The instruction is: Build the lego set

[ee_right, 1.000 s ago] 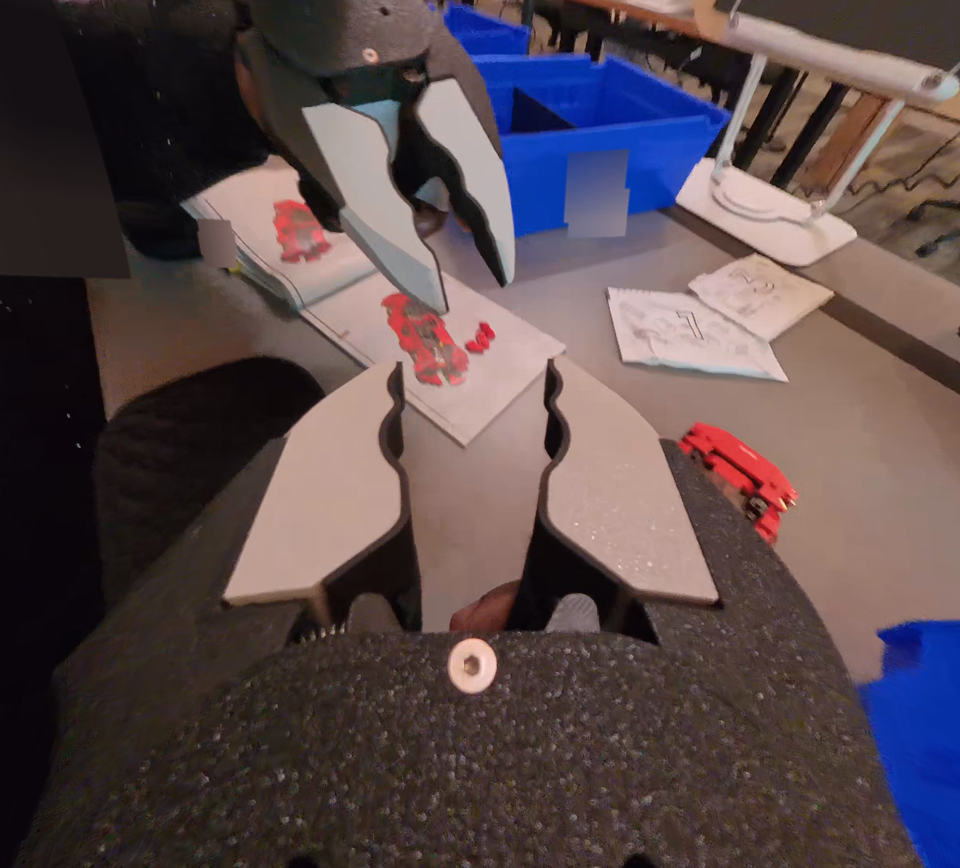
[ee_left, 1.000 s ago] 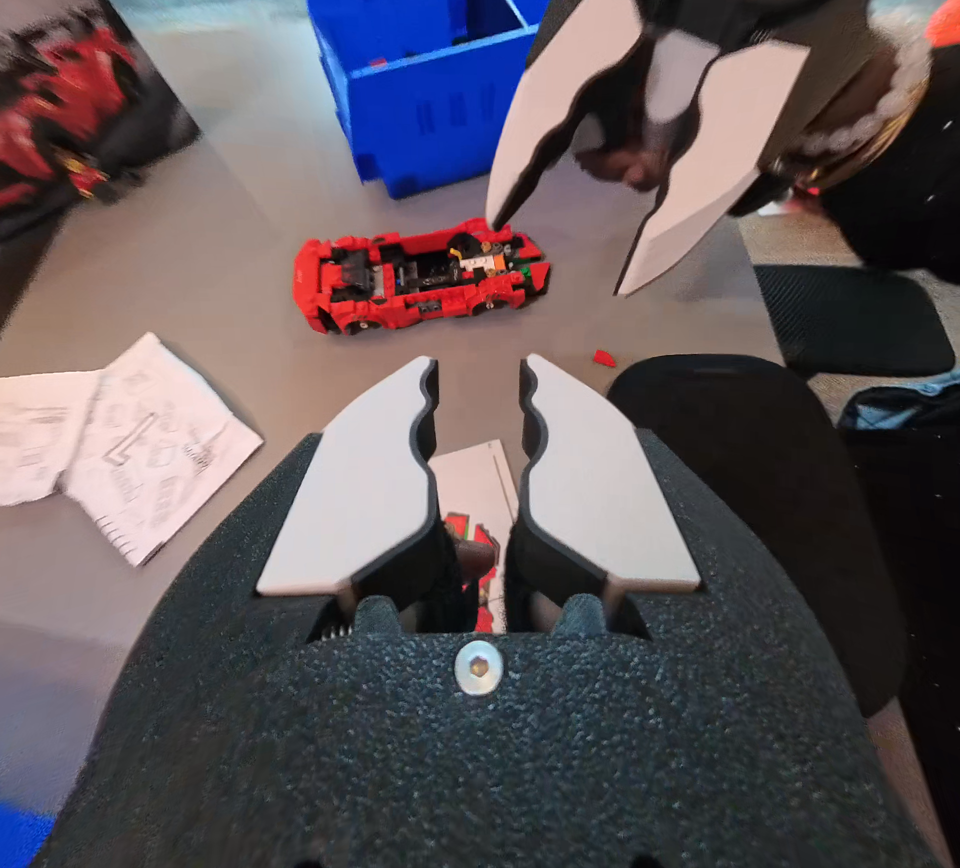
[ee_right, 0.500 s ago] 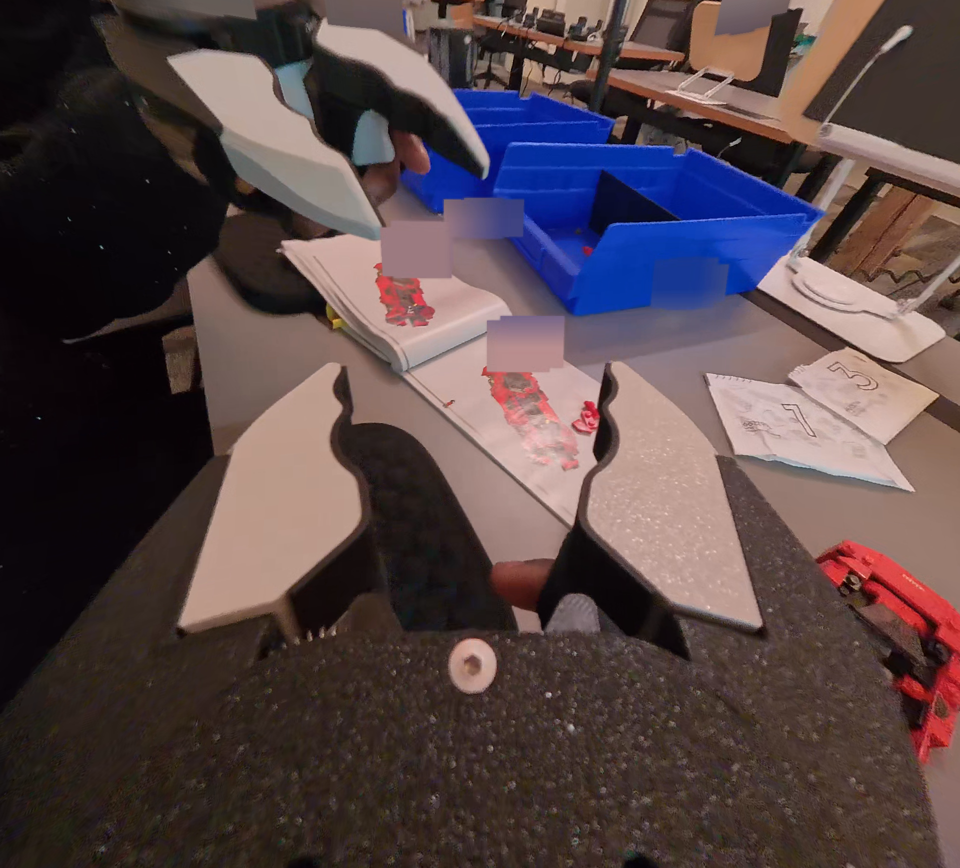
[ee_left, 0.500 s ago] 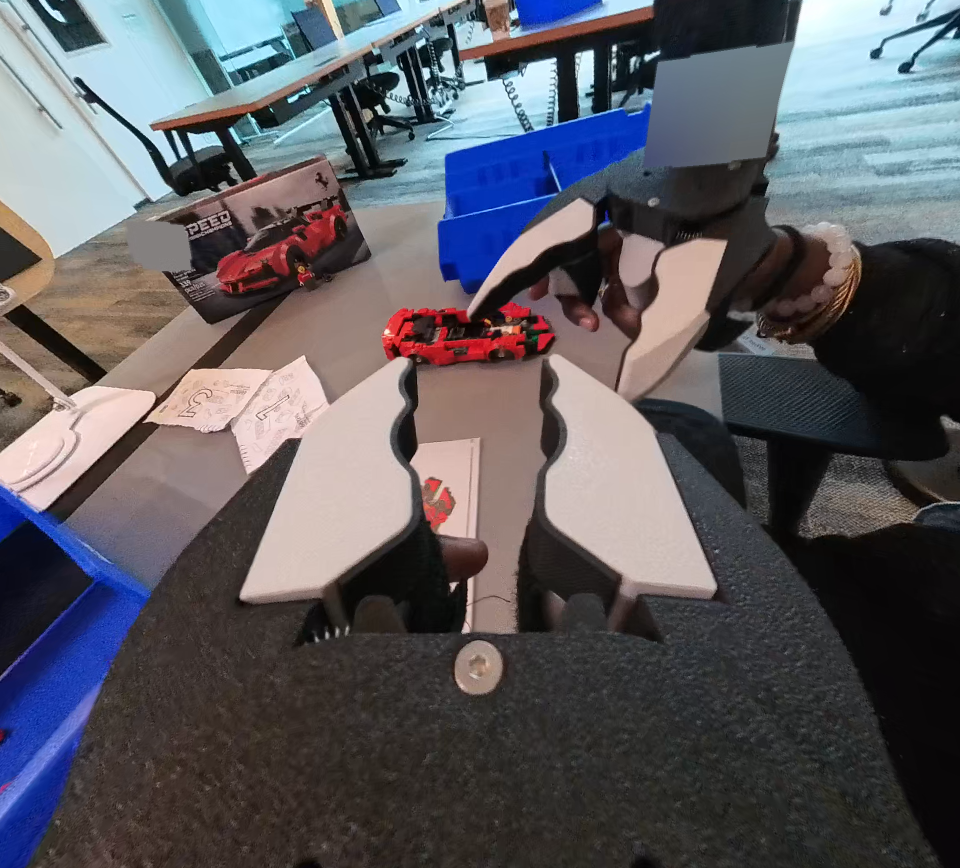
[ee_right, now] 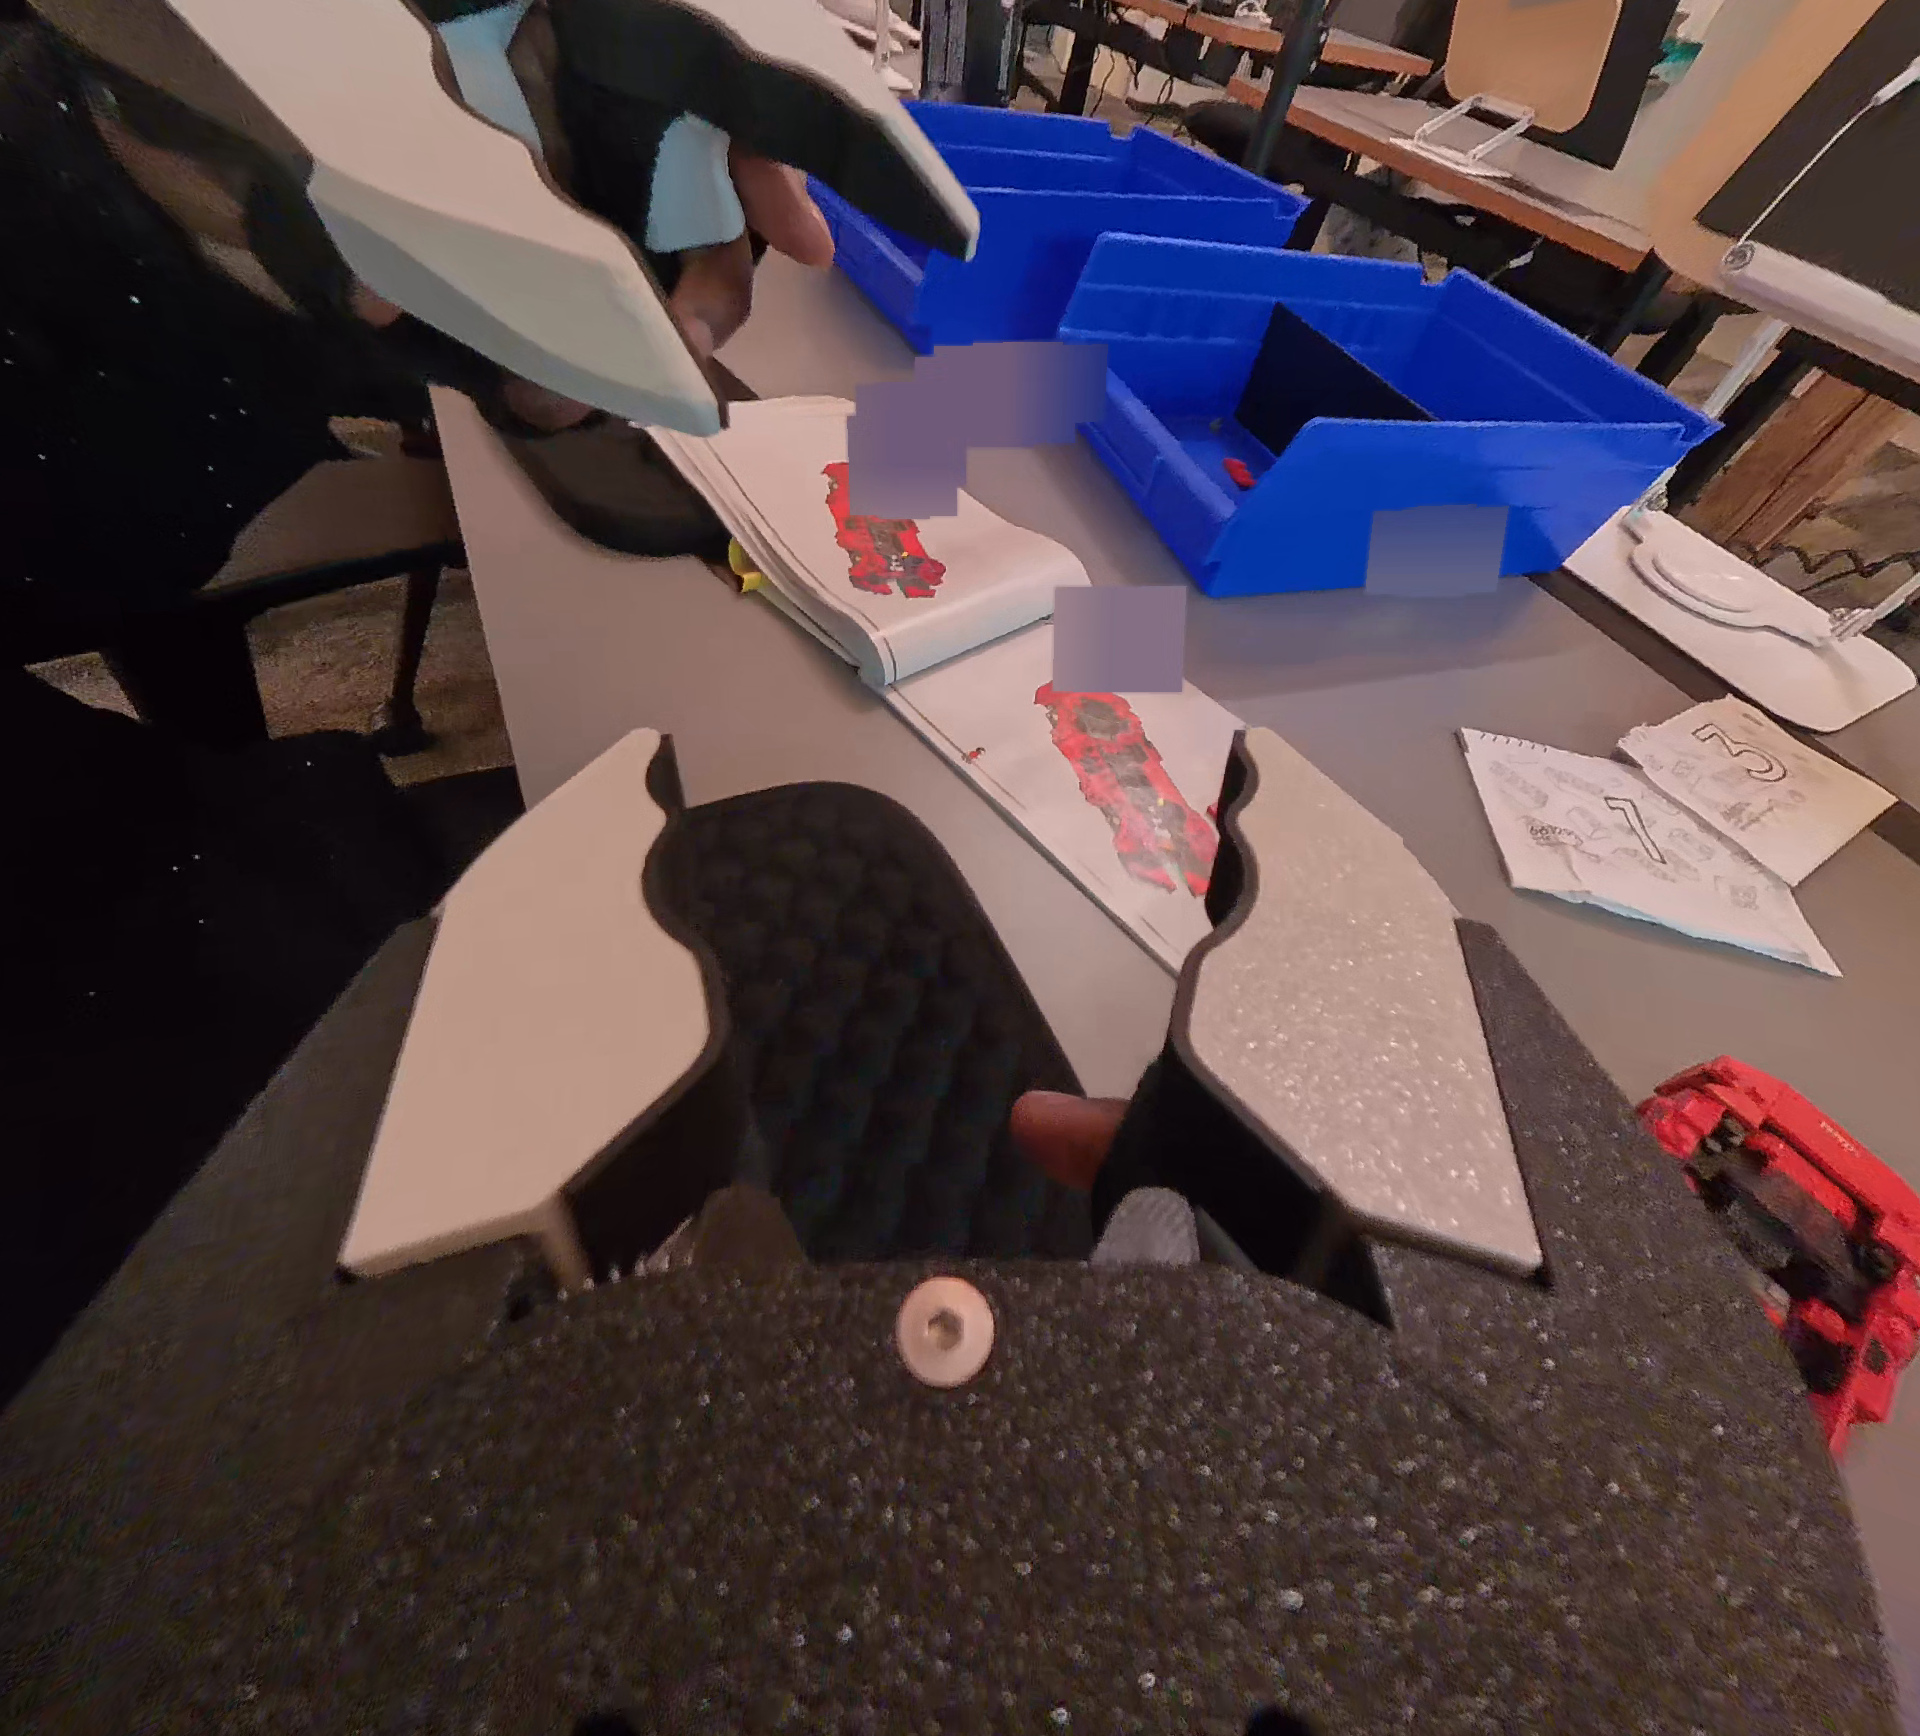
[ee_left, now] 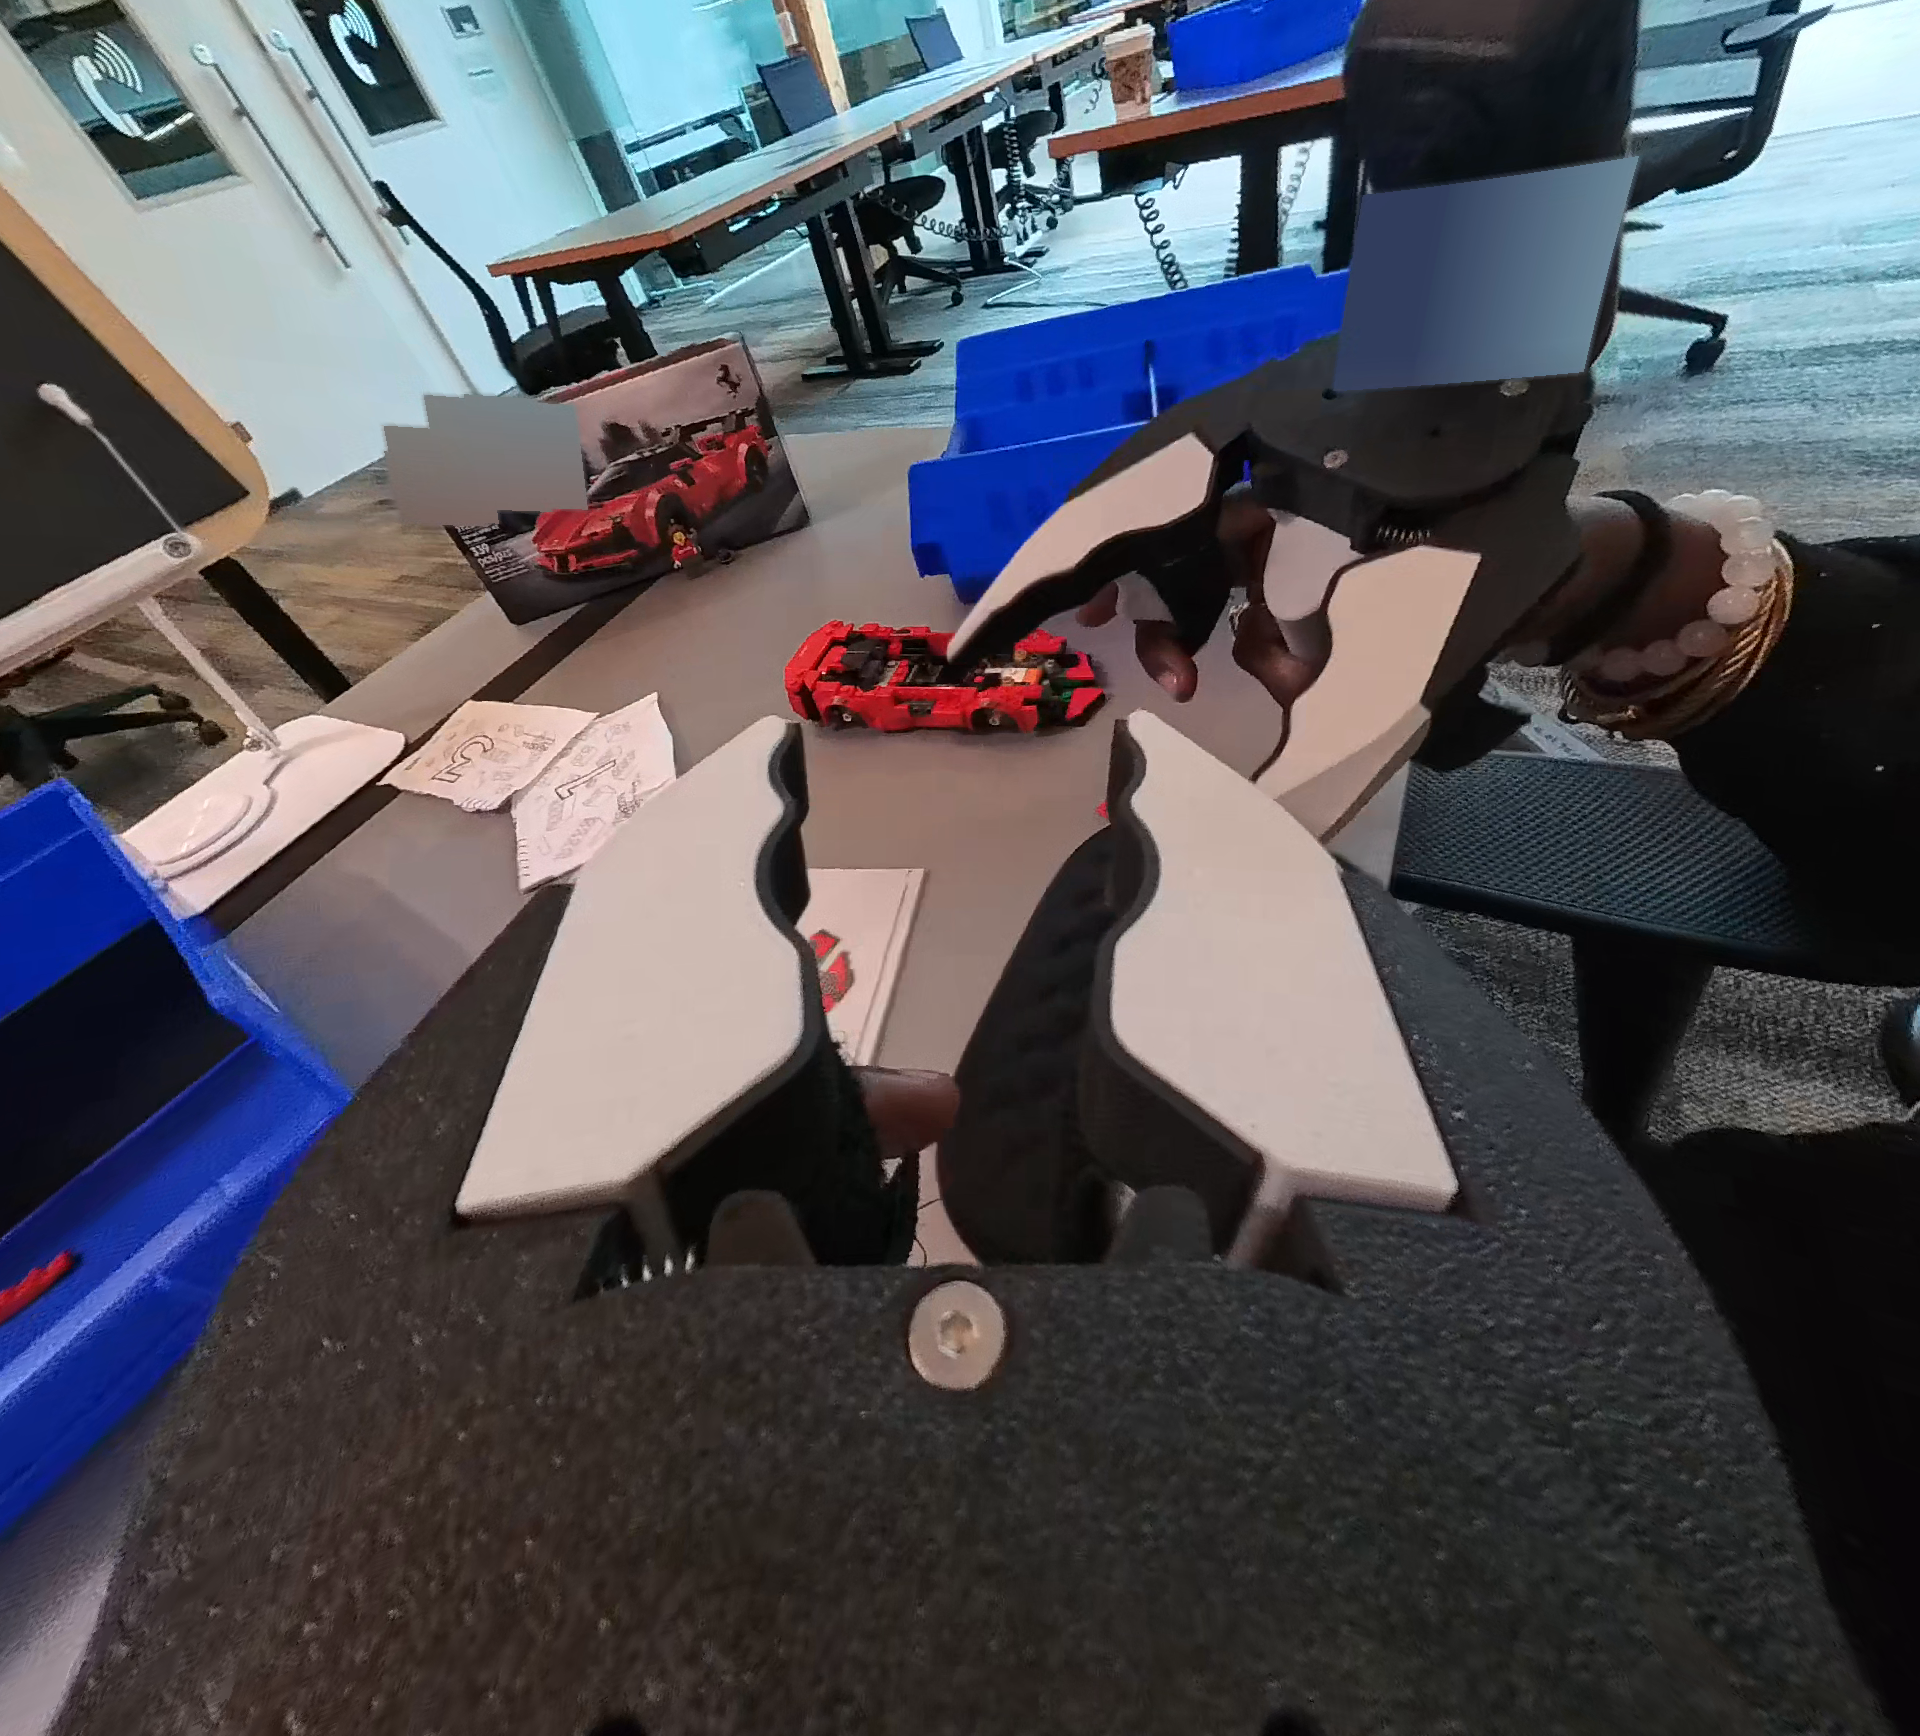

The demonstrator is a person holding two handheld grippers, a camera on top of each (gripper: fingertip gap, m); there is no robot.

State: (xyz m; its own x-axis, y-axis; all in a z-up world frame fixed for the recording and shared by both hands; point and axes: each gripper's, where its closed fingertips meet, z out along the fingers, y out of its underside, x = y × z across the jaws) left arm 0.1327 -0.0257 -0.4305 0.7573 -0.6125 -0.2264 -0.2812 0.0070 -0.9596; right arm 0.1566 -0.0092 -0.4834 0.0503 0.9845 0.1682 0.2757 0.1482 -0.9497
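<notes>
Table (ee_left: 665,647) grey; office desks (ee_left: 727,200) behind.

Car (ee_left: 940,684) mid-table, bin (ee_left: 1049,450) behind it, box (ee_left: 665,481) behind-left (papers (ee_left: 540,772) nearer).

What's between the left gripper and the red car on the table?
Nothing visible. The left gripper is open, with bare table ahead up to the red car. The right gripper, also open, hangs by the car's far right side.
</notes>
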